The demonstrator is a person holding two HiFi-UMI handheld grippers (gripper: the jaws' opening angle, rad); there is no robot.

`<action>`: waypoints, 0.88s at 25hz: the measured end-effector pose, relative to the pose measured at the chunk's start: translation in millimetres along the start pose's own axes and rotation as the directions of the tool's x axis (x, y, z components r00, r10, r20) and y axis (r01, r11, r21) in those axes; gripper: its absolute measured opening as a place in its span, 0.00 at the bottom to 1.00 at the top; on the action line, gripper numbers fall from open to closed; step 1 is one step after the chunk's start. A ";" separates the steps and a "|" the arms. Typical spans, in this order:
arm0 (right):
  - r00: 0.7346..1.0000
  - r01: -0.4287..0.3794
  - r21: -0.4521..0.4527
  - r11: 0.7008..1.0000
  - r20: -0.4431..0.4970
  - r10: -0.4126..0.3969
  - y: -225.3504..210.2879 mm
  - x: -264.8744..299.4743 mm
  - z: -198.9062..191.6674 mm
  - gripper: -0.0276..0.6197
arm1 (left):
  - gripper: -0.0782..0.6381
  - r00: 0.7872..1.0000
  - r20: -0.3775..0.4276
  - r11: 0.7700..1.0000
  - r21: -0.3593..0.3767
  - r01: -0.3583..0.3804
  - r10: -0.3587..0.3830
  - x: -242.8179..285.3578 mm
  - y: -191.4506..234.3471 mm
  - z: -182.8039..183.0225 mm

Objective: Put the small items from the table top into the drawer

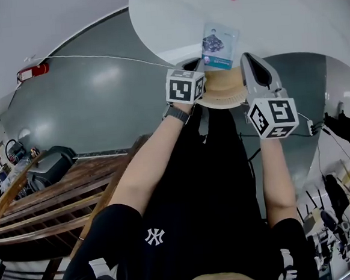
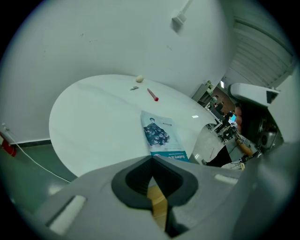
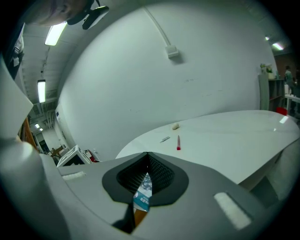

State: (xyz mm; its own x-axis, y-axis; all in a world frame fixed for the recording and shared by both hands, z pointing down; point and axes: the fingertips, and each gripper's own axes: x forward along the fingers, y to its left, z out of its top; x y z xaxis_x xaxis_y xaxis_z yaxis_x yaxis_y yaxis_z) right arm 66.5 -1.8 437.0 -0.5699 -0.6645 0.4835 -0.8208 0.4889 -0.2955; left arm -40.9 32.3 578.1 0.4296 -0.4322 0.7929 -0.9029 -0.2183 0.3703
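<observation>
Right gripper view: my right gripper (image 3: 146, 165) pinches the card (image 3: 143, 191) by one edge (light, thin, probably bendy and slippery); my left gripper (image 2: 151, 164) is pressed together, seemingly empty.

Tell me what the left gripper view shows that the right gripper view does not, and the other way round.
Only the left gripper view: the printed face of the packet, seen against the table.
Only the right gripper view: the right gripper shut on that packet, which shows edge-on between its jaws, and lit ceiling lamps at upper left.
Both: the round white table, with a red pen, a pale lump and a small grey item lying apart on its far side.
</observation>
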 end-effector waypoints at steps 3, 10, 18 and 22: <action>0.999 0.025 0.039 0.999 0.020 -0.026 -5.7 -4.9 -0.1 0.08 | 0.11 1.000 -0.007 0.999 0.046 0.024 -0.024 -2.9 -10.3 -10.8; 0.993 0.100 0.080 0.992 0.049 -0.104 -7.9 -23.9 -7.1 0.08 | 0.11 0.996 -0.037 0.985 0.153 0.083 -0.079 -10.9 -31.2 -41.6; 0.986 0.145 0.096 0.985 0.063 -0.151 -0.2 -43.6 -24.4 0.08 | 0.11 0.991 -0.049 0.966 0.224 0.129 -0.121 -14.1 -47.2 -67.7; 0.983 0.165 0.105 0.981 0.067 -0.172 2.6 -50.8 -28.8 0.08 | 0.12 0.989 -0.052 0.965 0.218 0.149 -0.141 -8.5 -46.0 -77.2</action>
State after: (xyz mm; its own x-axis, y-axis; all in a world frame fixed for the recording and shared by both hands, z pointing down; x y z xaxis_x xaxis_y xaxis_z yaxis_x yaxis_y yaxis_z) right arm 94.4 49.5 435.4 -0.4212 -0.7754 0.4705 -0.9031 0.3106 -0.2965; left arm -4.1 113.5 591.7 0.5512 -0.3510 0.7570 -0.8042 -0.4653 0.3698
